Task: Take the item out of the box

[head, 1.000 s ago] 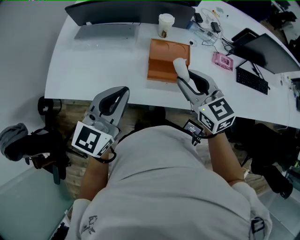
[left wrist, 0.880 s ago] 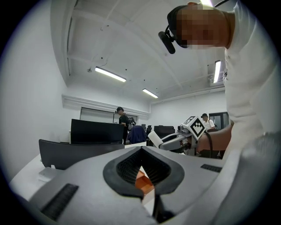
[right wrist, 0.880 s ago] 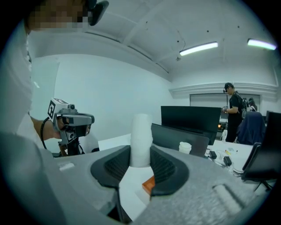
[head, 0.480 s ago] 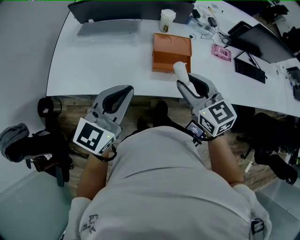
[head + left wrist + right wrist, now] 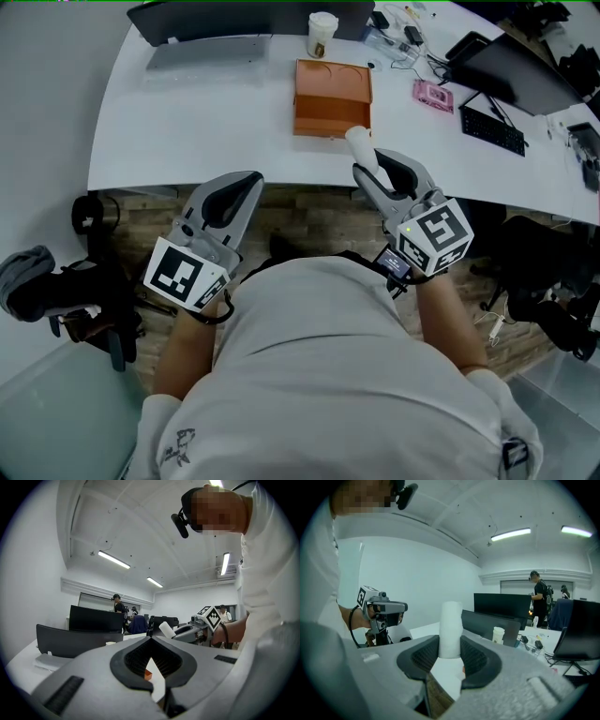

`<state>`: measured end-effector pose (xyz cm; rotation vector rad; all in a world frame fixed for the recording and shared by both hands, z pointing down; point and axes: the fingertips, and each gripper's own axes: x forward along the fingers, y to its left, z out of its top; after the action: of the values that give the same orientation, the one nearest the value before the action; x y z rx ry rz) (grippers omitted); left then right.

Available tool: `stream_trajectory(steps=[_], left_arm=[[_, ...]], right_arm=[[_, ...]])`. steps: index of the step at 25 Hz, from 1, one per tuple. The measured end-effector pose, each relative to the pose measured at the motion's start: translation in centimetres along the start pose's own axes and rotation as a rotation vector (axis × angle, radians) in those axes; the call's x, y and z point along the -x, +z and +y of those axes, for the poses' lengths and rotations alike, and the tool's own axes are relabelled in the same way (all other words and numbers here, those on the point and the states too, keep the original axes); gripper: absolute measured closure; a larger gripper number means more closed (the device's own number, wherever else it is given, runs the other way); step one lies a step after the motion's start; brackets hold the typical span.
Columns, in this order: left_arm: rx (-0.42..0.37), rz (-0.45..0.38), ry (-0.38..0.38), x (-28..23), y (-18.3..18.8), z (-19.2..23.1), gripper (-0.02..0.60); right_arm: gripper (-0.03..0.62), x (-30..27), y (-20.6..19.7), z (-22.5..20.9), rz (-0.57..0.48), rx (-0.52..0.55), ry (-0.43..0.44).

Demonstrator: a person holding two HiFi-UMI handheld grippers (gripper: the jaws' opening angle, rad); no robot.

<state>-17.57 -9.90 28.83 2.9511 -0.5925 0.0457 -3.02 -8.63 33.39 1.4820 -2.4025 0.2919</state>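
Observation:
An open orange box point(image 5: 332, 97) sits on the white table point(image 5: 187, 122), and a sliver of it point(image 5: 147, 675) shows through the left gripper's jaws. My right gripper point(image 5: 371, 167) is shut on a white cylindrical item point(image 5: 361, 145), held upright above the table's near edge, just in front of the box. In the right gripper view the white item point(image 5: 451, 629) stands between the ribbed pads of the right gripper point(image 5: 451, 644). My left gripper point(image 5: 246, 181) hangs off the table's near edge, shut and empty; in its own view the left gripper point(image 5: 150, 641) has its tips meeting.
Behind the box stand a paper cup point(image 5: 322, 33) and a dark laptop point(image 5: 202, 23). A pink object point(image 5: 433, 94), a keyboard point(image 5: 495, 130) and a monitor point(image 5: 511, 70) lie to the right. A dark chair base point(image 5: 66, 295) is on the floor at left. People stand in the background point(image 5: 539, 595).
The right gripper with the white item has drawn back from over the box's front to the table's near edge. The view has pulled back, so the box now looks farther away. The left gripper stays put.

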Motion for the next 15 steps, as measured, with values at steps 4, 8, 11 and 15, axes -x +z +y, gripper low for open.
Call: stream_trajectory(steps=[4,8,11,15], left_arm=[[-0.004,0.008,0.013,-1.6,-0.2,-2.3,0.583],[-0.003,0.012,0.023,-3.8,-0.5,-5.8,0.583],[-0.006,0.018,0.026,-5.7,-1.2,-9.3,0.583],[-0.005,0.030,0.034,-7.7,-2.1,-14.6,0.583]], right_arm=[[0.456,2.3,-0.9,-1.1,-0.008,-0.002,0.009],[0.455,6.2,-2.4,-2.8,-0.018,-0.001,0.007],[0.455,9.5,-4.2,-4.2,-0.022,-0.007,0.014],[0.456,14.4,-6.7,-5.1,-0.031,-0.016,0.032]])
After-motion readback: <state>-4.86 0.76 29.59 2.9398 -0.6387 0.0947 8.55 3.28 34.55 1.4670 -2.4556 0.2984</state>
